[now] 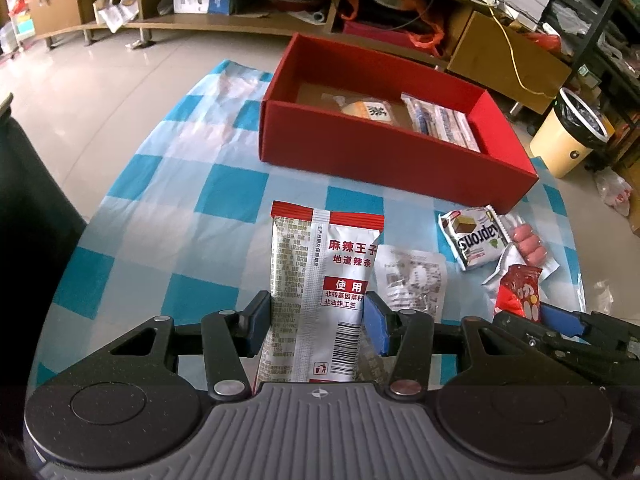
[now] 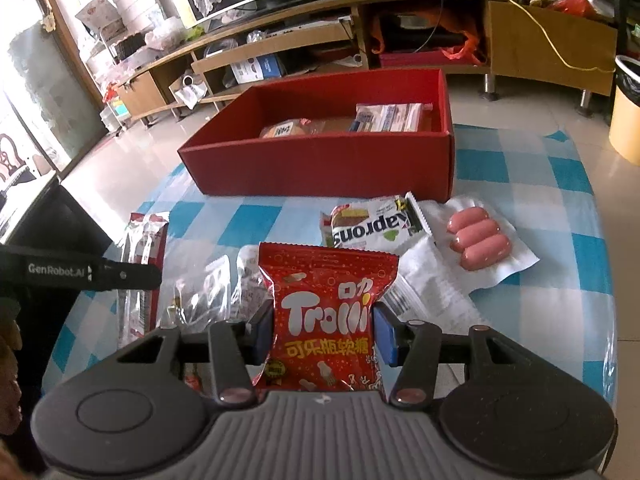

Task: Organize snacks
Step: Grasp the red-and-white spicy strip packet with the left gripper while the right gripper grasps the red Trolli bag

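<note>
- Left tongs [image 1: 318,322]: lower centre of the left wrist view, blue pads clamped on a silver-and-red spicy-strip packet [image 1: 320,288] that stands upright between them, printed back facing the camera.
- Right tongs [image 2: 325,334]: lower centre of the right wrist view, pads clamped on a red Trolli gummy bag [image 2: 326,308], held upright above the worktop [image 2: 560,184] (blue-and-white checked cloth).
- Red box [image 1: 384,152]: open-topped, upper centre of both views; inside lie a small cake packet [image 1: 368,111] on the left and a long white biscuit pack [image 1: 444,124] on the right.
- Loose snacks: a Kaprons wafer packet [image 2: 376,222] just in front of the box; beside it, to the right, a clear pack of three sausages [image 2: 478,240]; a clear crumpled packet [image 2: 208,292] at centre left, near the gummy bag.
- Background: low wooden TV shelving [image 2: 320,16] across the top of the frame, cream waste bin [image 1: 568,136] at the right edge.
</note>
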`<state>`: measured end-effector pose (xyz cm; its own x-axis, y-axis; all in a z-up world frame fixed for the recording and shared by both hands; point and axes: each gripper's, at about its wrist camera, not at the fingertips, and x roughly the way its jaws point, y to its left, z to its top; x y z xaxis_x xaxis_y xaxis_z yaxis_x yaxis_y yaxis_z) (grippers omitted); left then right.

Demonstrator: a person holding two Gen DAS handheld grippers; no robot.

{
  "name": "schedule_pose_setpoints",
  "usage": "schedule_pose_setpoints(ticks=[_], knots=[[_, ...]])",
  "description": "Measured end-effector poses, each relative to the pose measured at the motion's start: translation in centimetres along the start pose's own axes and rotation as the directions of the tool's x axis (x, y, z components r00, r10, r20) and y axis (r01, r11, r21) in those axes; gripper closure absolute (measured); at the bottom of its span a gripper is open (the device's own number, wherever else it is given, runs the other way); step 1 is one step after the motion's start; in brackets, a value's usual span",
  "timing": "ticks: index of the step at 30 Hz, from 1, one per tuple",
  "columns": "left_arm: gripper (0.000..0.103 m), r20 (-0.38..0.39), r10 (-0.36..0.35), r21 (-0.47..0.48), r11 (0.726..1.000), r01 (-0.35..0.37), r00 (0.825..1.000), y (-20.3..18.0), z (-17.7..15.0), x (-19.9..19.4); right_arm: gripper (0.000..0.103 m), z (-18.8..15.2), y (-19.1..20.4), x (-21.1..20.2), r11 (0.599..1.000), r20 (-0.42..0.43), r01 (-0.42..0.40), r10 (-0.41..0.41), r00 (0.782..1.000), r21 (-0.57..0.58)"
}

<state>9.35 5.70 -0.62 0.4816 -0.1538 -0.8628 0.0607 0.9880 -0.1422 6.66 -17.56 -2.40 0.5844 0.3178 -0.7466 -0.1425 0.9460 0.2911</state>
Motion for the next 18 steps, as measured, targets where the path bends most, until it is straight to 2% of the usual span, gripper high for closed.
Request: schedule_pose_setpoints(ticks=[18], knots=[[0.045,0.029,-0.002,0.03,1.0,0.001,1.0,-1.8,1.0,-0.2,0.053,1.8,-0.7,-0.2,1.0,0.042,-0.007,0.006,0.999,0.028]])
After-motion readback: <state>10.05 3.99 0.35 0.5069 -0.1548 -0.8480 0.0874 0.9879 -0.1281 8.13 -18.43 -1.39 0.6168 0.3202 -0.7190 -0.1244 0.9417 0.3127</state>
